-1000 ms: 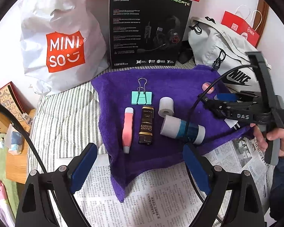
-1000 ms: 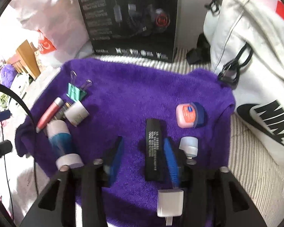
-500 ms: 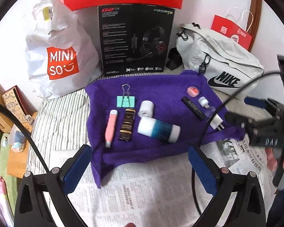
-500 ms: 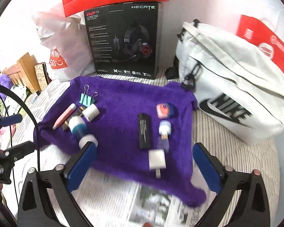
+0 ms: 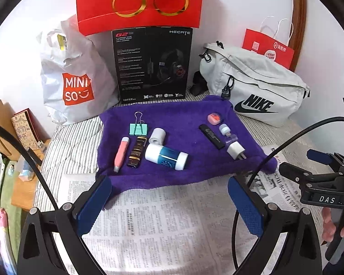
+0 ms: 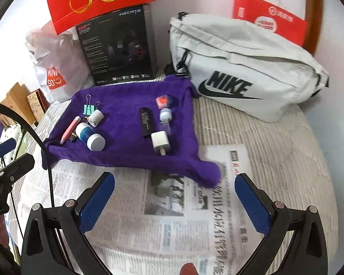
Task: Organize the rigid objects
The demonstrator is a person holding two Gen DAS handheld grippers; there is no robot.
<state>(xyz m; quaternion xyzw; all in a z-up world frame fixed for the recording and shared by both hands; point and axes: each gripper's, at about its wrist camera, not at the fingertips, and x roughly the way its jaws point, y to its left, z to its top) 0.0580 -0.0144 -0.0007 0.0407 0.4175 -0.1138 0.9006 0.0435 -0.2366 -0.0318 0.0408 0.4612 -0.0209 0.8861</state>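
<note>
I am holding the left tool [image 5: 169, 204] low in the frame, its blue pads wide apart and gripping nothing, hovering over the newspaper [image 5: 162, 224] so the whole purple towel [image 5: 183, 116] is staying in sight. Left of centre on the towel one cluster is lying close together: the pink tube [image 5: 120, 153], the dark brown tube [image 5: 137, 151], the mint binder clip [image 5: 138, 127] above them, the small white roll [image 5: 157, 135] and the white-and-teal cylinder [image 5: 166, 157]. They are sitting side by side, which I judge to be a sorted group. Right of centre a second group is forming a line: the pink tin [image 5: 214, 119], the black stick [image 5: 211, 136], the small capped bottle [image 5: 227, 134] and the white plug adapter [image 5: 235, 151]. Further right, the right tool [image 6: 174, 202] is likewise hanging spread and empty over the newspaper in its own view, below the towel. I am keeping both back, I think, because nothing looks left to move; the sorting seems near done or finished.
</note>
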